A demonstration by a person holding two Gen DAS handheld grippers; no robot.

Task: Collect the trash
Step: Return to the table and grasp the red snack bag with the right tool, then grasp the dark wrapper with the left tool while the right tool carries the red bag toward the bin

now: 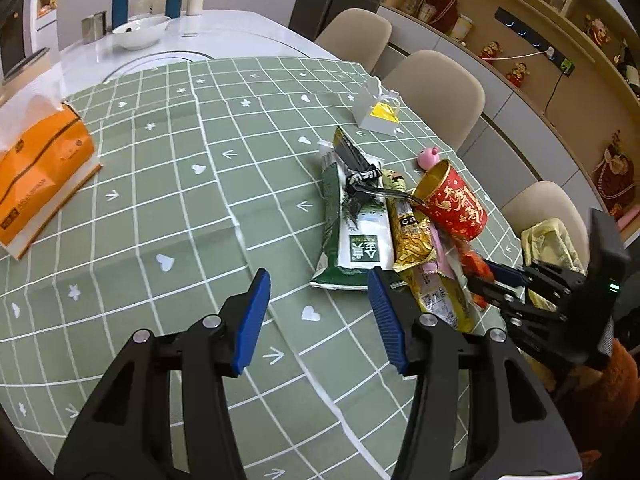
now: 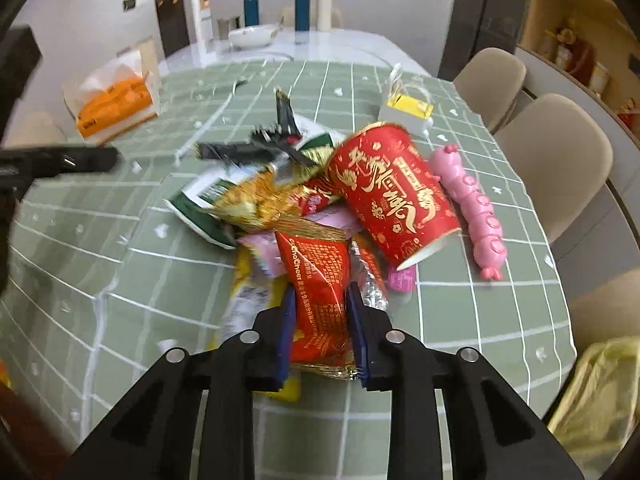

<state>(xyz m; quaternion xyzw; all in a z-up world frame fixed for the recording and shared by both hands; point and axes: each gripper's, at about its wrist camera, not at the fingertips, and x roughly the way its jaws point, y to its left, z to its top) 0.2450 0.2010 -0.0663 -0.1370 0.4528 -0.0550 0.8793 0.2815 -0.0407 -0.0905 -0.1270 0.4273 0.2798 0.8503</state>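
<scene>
A heap of trash lies on the green checked tablecloth: a green and white wrapper, a gold wrapper, a red paper cup on its side and a black plastic fork. My left gripper is open and empty, just left of the heap. My right gripper is shut on a red snack wrapper at the near edge of the heap. The cup and gold wrapper lie just beyond it. The right gripper also shows in the left wrist view.
An orange tissue pack sits at the left. A small white and yellow gift box and a pink toy lie near the heap. A white bowl and bottles stand far back. Beige chairs line the right edge. A yellow bag hangs at the right.
</scene>
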